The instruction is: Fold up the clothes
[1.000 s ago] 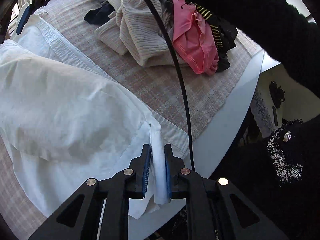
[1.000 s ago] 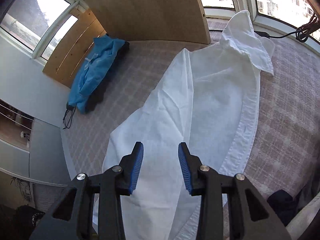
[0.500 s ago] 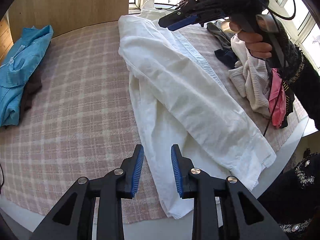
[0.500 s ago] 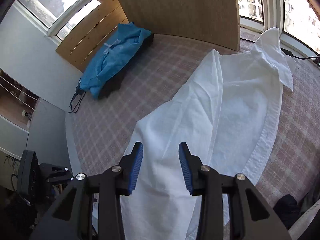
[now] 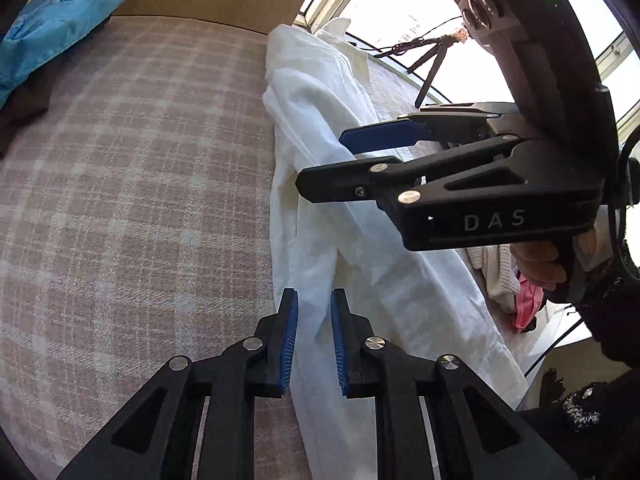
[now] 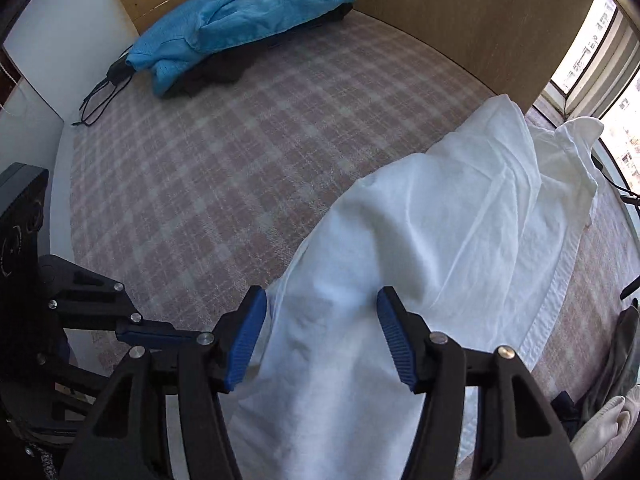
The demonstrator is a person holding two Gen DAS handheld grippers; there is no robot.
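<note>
Progress: early, I judge. The white shirt point(image 6: 440, 248) lies lengthwise on the bench, one side already turned in over the body into a long narrow strip; its collar end points toward the window.
Left to do: the strip is not yet folded across its length, and a heap of unfolded clothes point(image 5: 500, 276) waits at the bench's right edge.
Done pile: a blue garment point(image 6: 248, 16) sits folded on something dark at the far corner, well apart from the shirt.
My left gripper point(image 5: 312, 336): jaws a little apart, holding nothing, just over the shirt's left edge.
My right gripper point(image 6: 320, 336): jaws spread wide and empty, low over the shirt's middle.
Surface: the bench wears a pink-and-white checked cloth point(image 6: 248, 160), mostly bare left of the shirt.
Room: wooden panel point(image 6: 440, 12) behind the bench, bright windows point(image 5: 400, 12) to the right with a cable on the sill.
</note>
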